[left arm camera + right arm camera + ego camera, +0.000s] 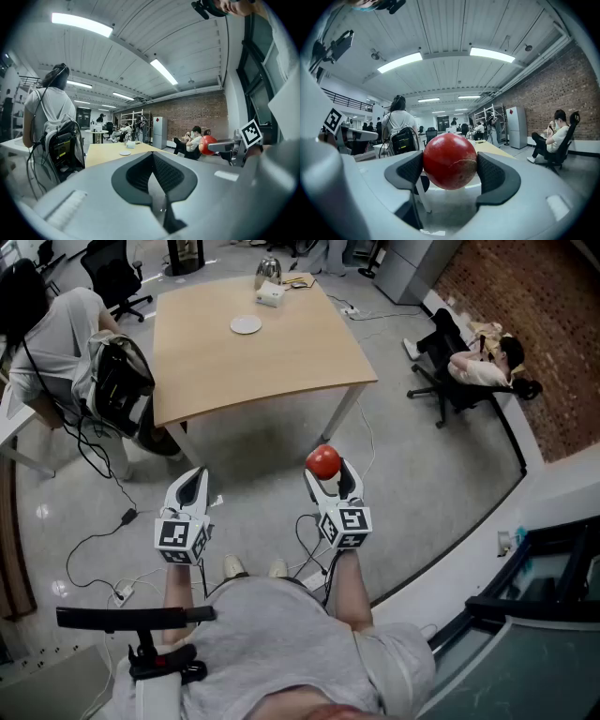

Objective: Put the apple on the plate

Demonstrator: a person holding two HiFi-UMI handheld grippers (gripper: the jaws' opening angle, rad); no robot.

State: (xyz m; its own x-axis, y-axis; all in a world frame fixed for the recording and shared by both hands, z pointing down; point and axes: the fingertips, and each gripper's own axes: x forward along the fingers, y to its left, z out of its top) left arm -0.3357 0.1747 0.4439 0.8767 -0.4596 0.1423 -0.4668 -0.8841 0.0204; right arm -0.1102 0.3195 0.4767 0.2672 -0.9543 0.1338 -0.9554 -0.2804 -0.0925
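A red apple sits between the jaws of my right gripper, held in the air over the floor, short of the wooden table. In the right gripper view the apple fills the gap and both pads press its sides. A small white plate lies on the far part of the table. My left gripper hangs beside the right one, its jaws shut with nothing between them. The left gripper view shows the apple off to the right and the plate far ahead.
A white box and a metal kettle stand at the table's far edge. A person with a black backpack sits at the table's left. Another person sits in a chair at right. Cables trail over the floor.
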